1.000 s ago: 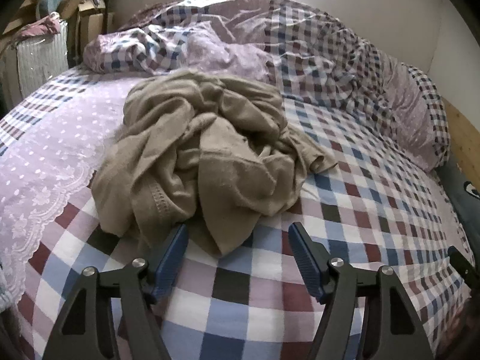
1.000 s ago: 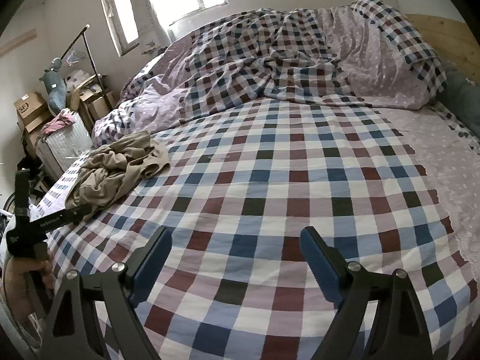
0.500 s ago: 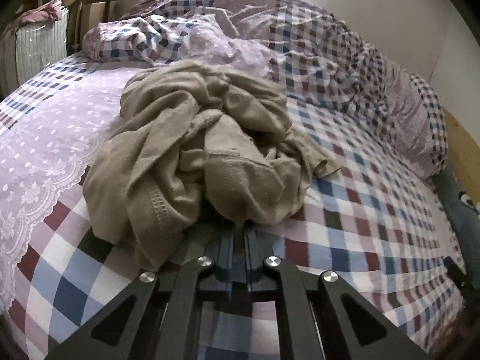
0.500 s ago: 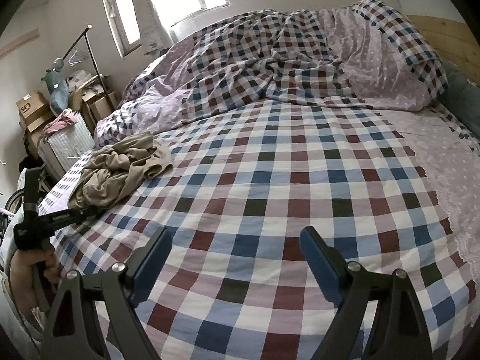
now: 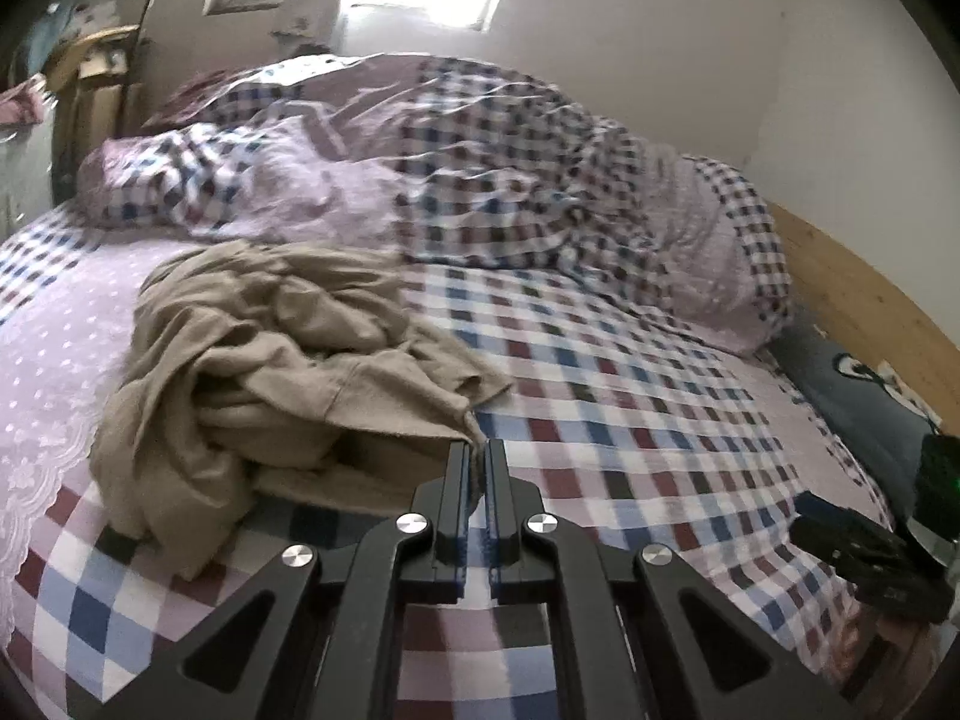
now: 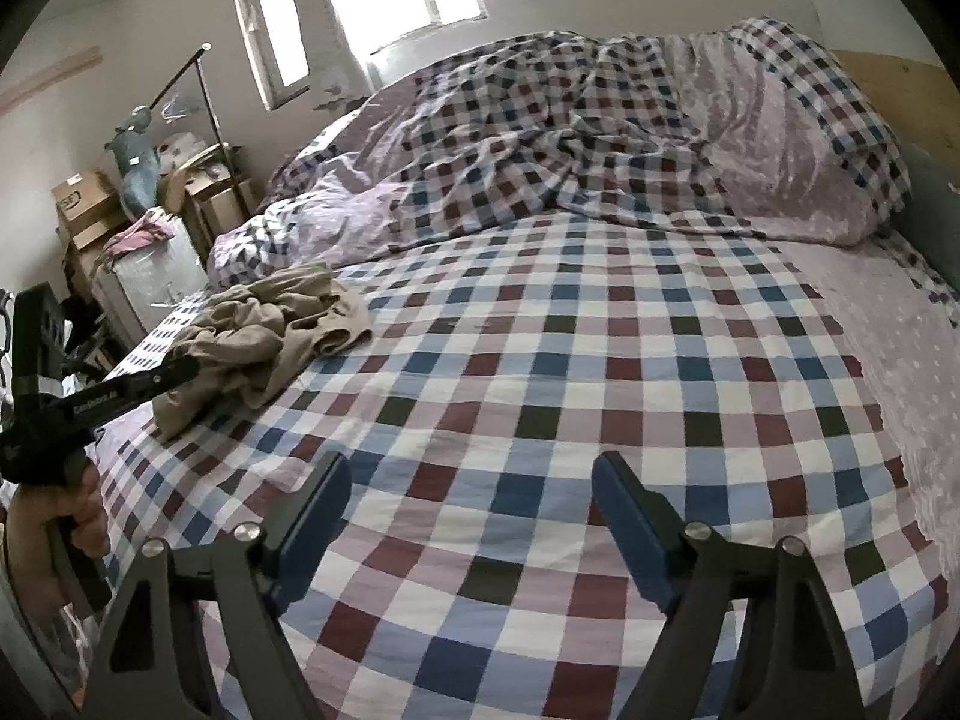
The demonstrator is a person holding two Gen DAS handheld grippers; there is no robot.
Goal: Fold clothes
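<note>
- The crumpled beige garment (image 5: 282, 360) lies in a heap on the checked bedsheet (image 5: 630, 432), near the left edge of the bed, where the check pattern meets a lilac dotted border (image 5: 48, 360).
- The left gripper (image 5: 478, 459) sits at the near right corner of the heap. Its jaws are pressed together on a fold of the garment's edge, with fabric visible between the fingertips.
- In the right wrist view, the garment (image 6: 264, 336) lies well to the left, with the left gripper (image 6: 180, 369) reaching into it and a hand (image 6: 54, 516) around its handle.
- The right gripper (image 6: 471, 486) hovers over bare checked sheet, well apart from the garment. Its jaws stand wide apart and hold nothing.
- A rumpled checked duvet (image 6: 570, 138) is piled across the far side of the bed, just behind the garment.
</note>
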